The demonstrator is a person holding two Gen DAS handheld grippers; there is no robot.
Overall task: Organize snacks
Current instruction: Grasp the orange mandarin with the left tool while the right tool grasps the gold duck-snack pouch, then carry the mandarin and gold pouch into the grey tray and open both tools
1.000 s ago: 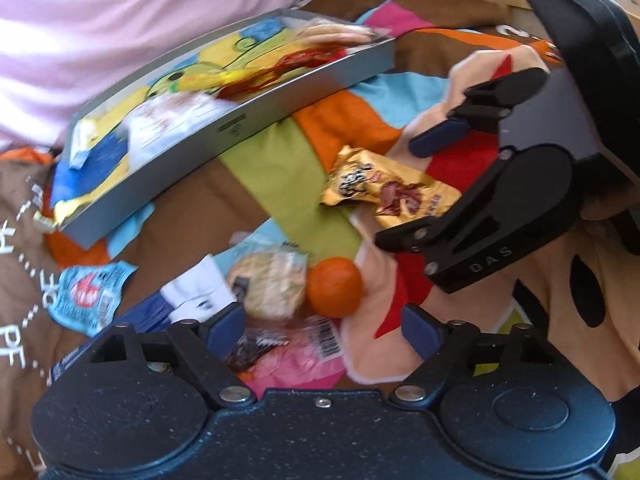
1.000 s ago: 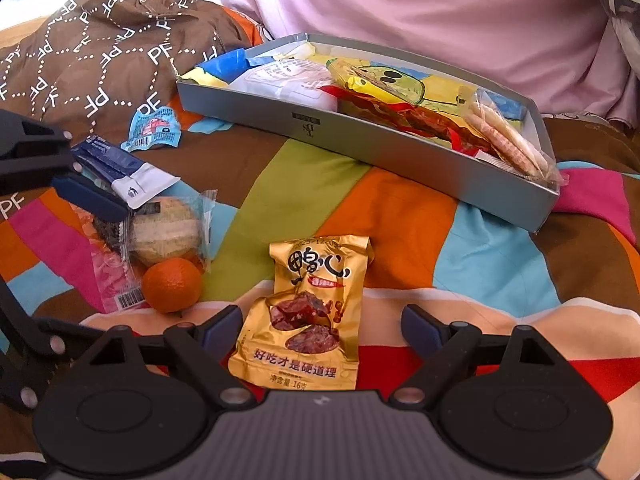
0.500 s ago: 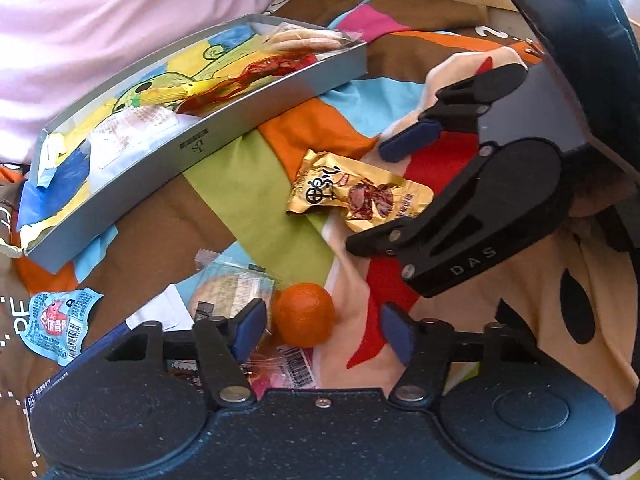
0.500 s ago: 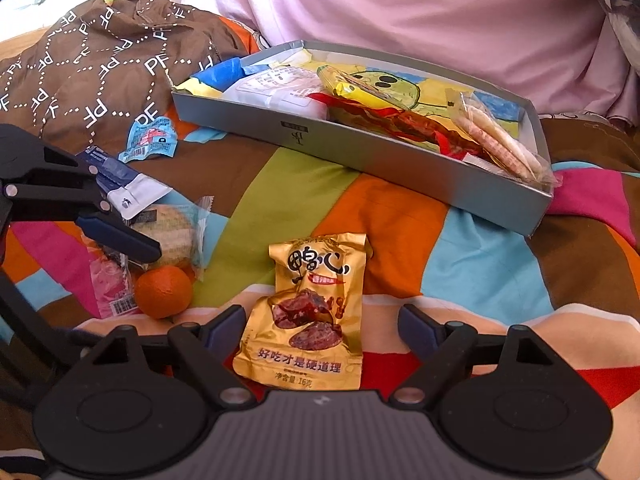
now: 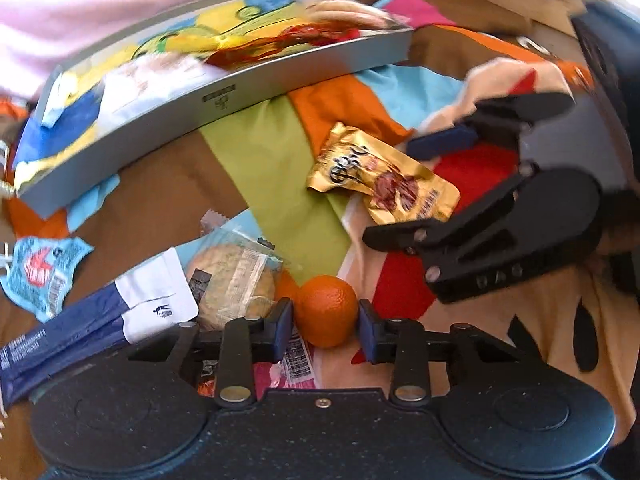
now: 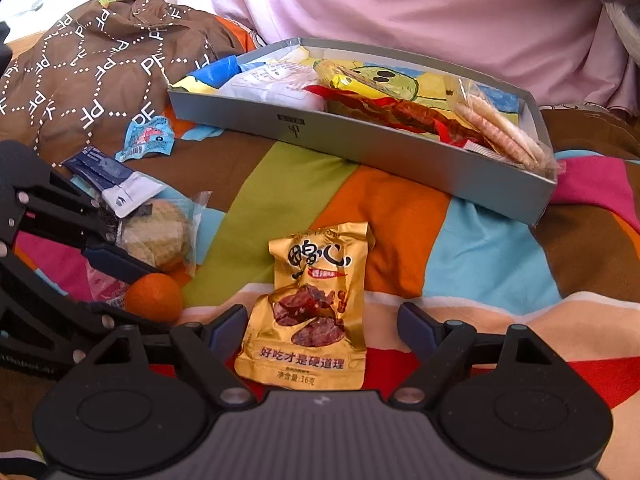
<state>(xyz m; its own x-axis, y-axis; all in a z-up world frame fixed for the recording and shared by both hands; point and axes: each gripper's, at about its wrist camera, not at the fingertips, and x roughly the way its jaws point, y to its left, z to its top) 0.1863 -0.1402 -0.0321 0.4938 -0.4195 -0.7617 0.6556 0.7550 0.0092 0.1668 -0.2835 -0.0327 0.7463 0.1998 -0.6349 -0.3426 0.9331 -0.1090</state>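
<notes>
A small orange [image 5: 326, 316] [image 6: 154, 298] lies on the patchwork blanket, and my left gripper [image 5: 325, 326] [image 6: 132, 290] is shut on it, one pad against each side. A gold meat-snack packet [image 6: 316, 308] [image 5: 384, 184] lies flat between the fingers of my right gripper [image 6: 322, 326] [image 5: 412, 192], which is open and not touching it. Behind both stands the grey tray [image 6: 360, 140] [image 5: 224, 100], which holds several snack packets and round crackers.
Left of the orange lie a wrapped round biscuit [image 5: 232, 280] [image 6: 160, 236], a blue-and-white sachet [image 5: 100, 320] [image 6: 116, 184], a small light-blue packet [image 5: 40, 272] [image 6: 146, 140] and a pink wrapper [image 5: 288, 364]. A brown printed cloth [image 6: 88, 80] and pink fabric [image 6: 400, 8] rise behind.
My left gripper slid right from the biscuit to the orange and closed its fingers onto it. The right gripper stayed open over the gold packet.
</notes>
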